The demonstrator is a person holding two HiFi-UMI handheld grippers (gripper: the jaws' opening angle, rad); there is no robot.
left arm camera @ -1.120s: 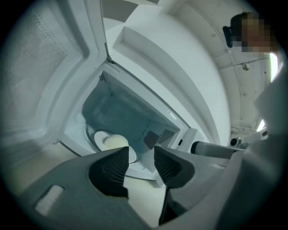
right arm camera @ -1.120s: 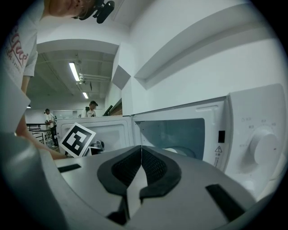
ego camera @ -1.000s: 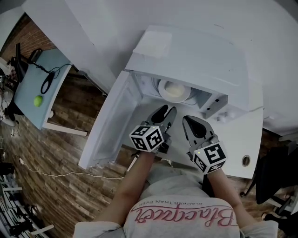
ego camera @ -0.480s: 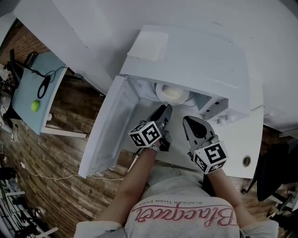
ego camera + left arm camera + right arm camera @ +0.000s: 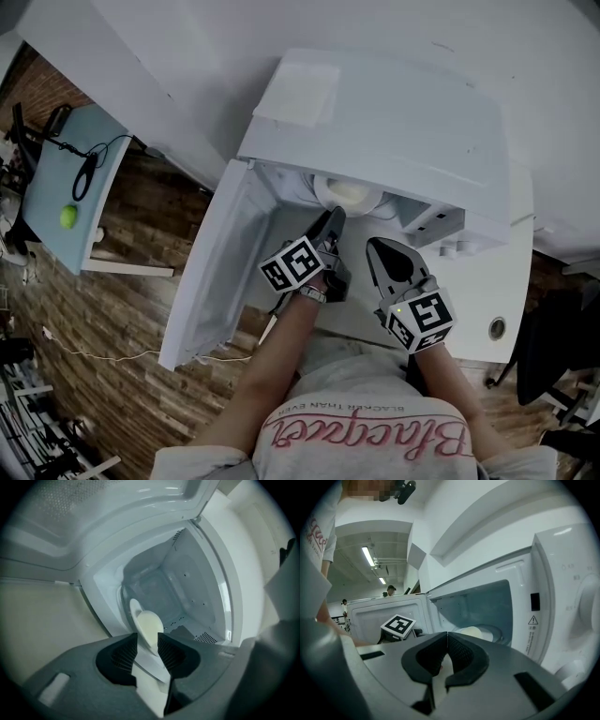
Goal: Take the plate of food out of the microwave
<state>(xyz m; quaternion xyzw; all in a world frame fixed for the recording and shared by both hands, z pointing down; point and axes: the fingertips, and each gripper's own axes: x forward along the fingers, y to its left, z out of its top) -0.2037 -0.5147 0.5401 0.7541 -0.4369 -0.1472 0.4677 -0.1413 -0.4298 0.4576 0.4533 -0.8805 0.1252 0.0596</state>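
Observation:
The white microwave [image 5: 394, 122] stands with its door [image 5: 225, 262] swung open to the left. Inside sits a white plate [image 5: 349, 195] [image 5: 135, 613] [image 5: 492, 631] with a pale mound of food [image 5: 149, 626] [image 5: 471, 631]. My left gripper [image 5: 333, 220] [image 5: 147, 641], rolled onto its side, reaches into the microwave's mouth. Its jaws have just been closing and still stand apart, with the plate's near rim showing in the gap. My right gripper [image 5: 375, 247] [image 5: 447, 635] is shut on nothing and waits outside, in front of the opening.
The control panel with knobs [image 5: 459, 247] is right of the cavity. A flat white pad [image 5: 300, 94] lies on the microwave's top. A blue table with a green ball [image 5: 67, 217] stands far left on the wooden floor. The counter has a round hole [image 5: 496, 328].
The left gripper has rolled onto its side, moved forward to the plate's rim, and its jaws have narrowed. The right gripper has stayed almost where it was, still shut.

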